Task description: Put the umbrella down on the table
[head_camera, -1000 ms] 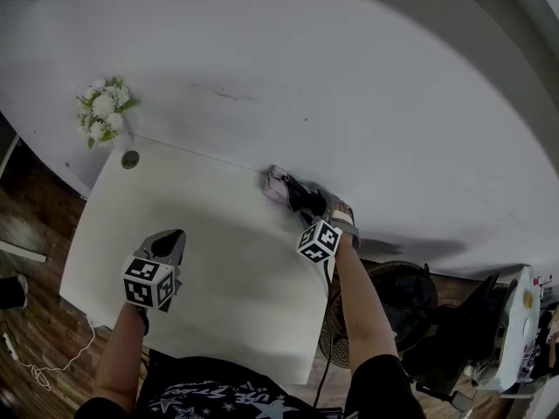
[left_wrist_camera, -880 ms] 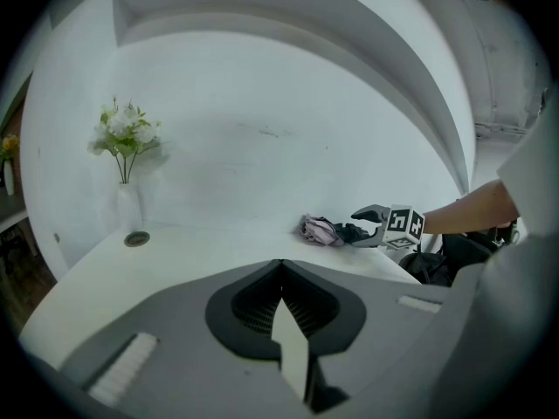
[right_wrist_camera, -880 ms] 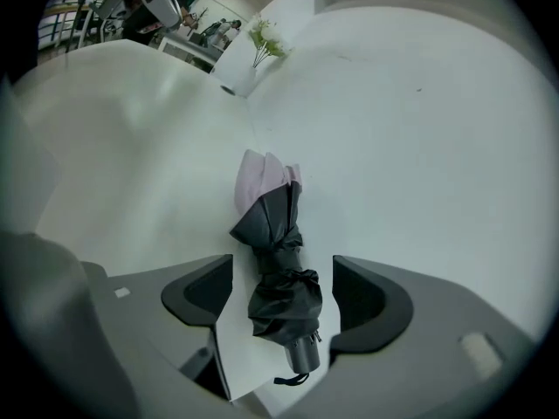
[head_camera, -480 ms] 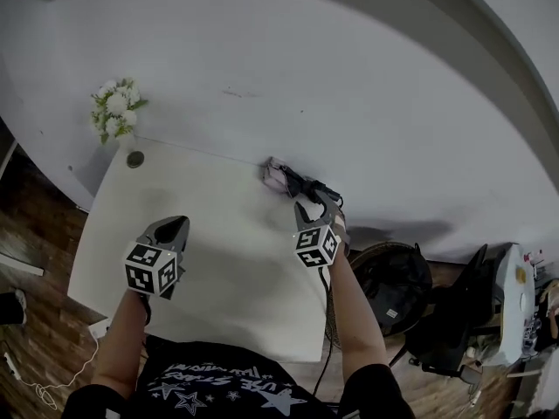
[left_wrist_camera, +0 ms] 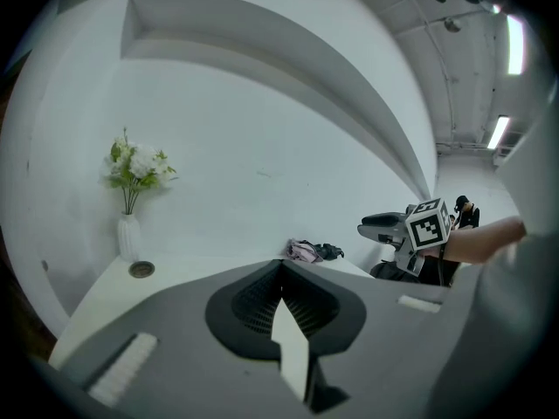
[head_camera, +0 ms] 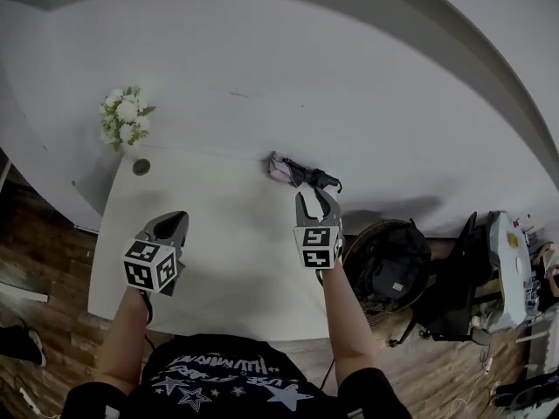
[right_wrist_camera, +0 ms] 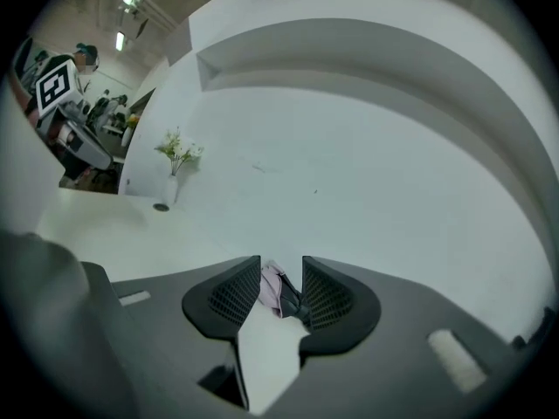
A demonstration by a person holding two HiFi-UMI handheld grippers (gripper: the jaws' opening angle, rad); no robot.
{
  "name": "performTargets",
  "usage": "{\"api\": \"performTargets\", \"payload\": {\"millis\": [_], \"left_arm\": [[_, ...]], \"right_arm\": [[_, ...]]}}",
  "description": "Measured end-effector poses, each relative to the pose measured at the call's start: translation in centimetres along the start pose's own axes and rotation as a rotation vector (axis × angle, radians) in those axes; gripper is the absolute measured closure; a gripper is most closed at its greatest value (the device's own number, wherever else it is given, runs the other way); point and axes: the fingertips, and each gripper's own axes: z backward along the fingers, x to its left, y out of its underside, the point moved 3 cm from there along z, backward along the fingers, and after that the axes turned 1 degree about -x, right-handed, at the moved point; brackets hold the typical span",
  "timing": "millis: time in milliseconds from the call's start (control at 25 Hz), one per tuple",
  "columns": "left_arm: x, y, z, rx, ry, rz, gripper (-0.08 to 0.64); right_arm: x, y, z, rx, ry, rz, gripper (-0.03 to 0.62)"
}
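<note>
The umbrella [head_camera: 301, 174] lies folded on the counter's [head_camera: 218, 243] far right corner, by the wall [head_camera: 349, 85]. The right gripper [head_camera: 316, 201] hangs just short of it, fingers empty and closing, the umbrella beyond their gap. The left gripper [head_camera: 169, 227] hovers well apart, fingers clenched on nothing.

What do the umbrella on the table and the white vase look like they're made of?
Umbrella: soft fabric, pink and dark, judging by its limp, crumpled folds. Vase: opaque white with a dull finish; probably ceramic, possibly plastic, too small to tell.
</note>
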Motion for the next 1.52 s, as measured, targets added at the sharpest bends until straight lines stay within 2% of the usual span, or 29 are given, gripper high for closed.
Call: {"api": "performTargets", "payload": {"millis": [120,360,640,960,1240,1520], "left_arm": [[1.1,0.0,1.0,-0.01,0.025,0.003,0.557],[2.8,0.2,2.5,-0.012,0.084,-0.003,0.557],[4.1,-0.1,4.4,-0.023,0.175,-0.015,0.557],[4.0,1.8,6.8,0.014,0.312,-0.048,0.557],[3.1,2.4,8.9,0.012,0.375,-0.062,0.555],[1.2,2.8,11.2,-0.005,0.397,-0.066,0.555]], "right_arm": [[1.5,-0.7,1.6,-0.002,0.027,-0.09,0.437],[4.7,-0.9,4.1,0.026,0.092,-0.178,0.469],[7.6,-0.7,8.1,0.033,0.228,-0.261,0.577],[12.2,-0.6,14.3,0.041,0.323,-0.381,0.578],[15.1,-1.1,17.8,0.031,0.342,-0.425,0.578],[17.2,-0.7,20.4,0.044,0.304,-0.445,0.578]]}}
